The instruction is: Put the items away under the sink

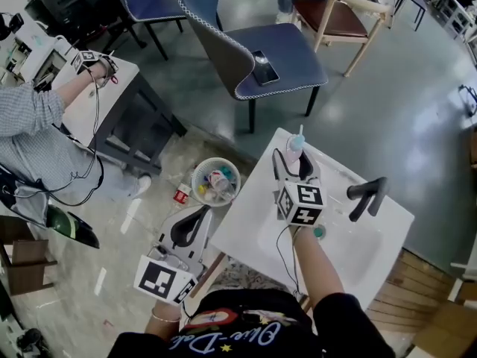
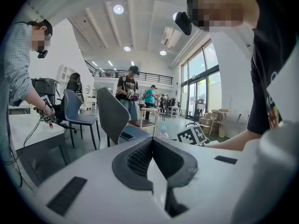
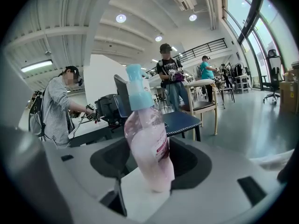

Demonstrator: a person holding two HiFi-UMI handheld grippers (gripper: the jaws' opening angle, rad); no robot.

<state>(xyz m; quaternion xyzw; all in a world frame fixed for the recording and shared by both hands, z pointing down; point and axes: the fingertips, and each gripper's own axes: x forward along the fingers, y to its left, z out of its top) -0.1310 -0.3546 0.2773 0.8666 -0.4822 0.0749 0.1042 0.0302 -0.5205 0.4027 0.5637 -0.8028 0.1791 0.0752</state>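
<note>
A pink bottle with a pale blue cap (image 1: 296, 145) (image 3: 147, 139) stands upright between the jaws of my right gripper (image 1: 293, 159) (image 3: 152, 158), which is shut on it. They are over the far left part of the white sink unit (image 1: 246, 207). My left gripper (image 1: 200, 216) (image 2: 152, 143) is lower, beside the sink's left edge and above the floor. Its jaws meet with nothing between them. A round tub (image 1: 216, 181) holding several small items sits on the floor left of the sink.
A black faucet (image 1: 367, 195) rises at the sink's right. A small red can (image 1: 181, 194) lies on the floor by the tub. A blue chair (image 1: 283, 51) with a phone (image 1: 264, 67) stands beyond. A person works at a table (image 1: 112, 88) at the left.
</note>
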